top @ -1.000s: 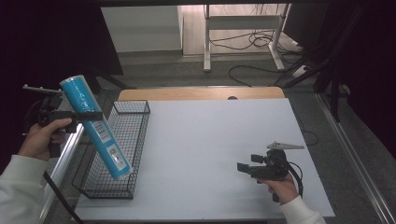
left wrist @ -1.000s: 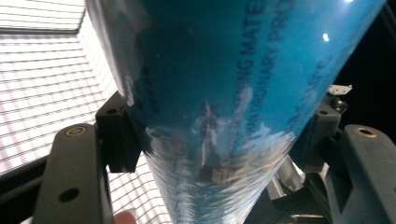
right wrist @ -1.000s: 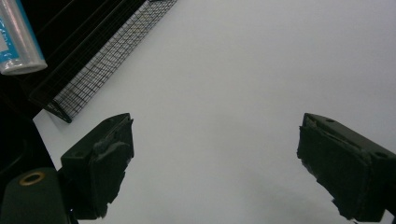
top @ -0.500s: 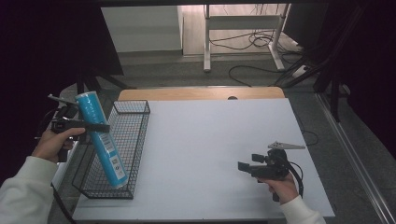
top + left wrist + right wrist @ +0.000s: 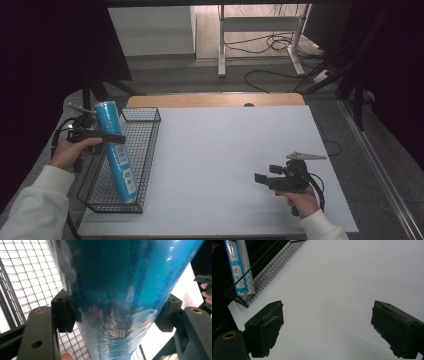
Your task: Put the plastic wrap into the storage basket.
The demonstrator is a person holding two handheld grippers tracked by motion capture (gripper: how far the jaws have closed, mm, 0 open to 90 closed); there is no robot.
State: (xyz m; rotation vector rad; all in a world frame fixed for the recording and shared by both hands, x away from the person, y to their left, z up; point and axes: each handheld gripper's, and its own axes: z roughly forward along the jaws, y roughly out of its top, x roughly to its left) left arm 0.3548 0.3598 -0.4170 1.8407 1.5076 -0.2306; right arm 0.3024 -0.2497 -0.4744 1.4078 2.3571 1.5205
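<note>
A tall blue roll with a white label leans in the black wire basket at the table's left edge, its lower end on the basket floor. My left gripper is shut on the roll's upper part. In the left gripper view the blue roll sits squeezed between both jaws, with the basket mesh behind it. My right gripper hovers low over the table at the front right, open with nothing between its jaws. From the right gripper view the roll stands in the basket far off to the left.
The white table top spreads between the basket and my right gripper. A wooden strip runs along the table's far edge. Beyond it are a desk frame and floor cables.
My left gripper has carried the roll rightward and down into the basket, and the roll now stands steeper. The right gripper has stayed put.
</note>
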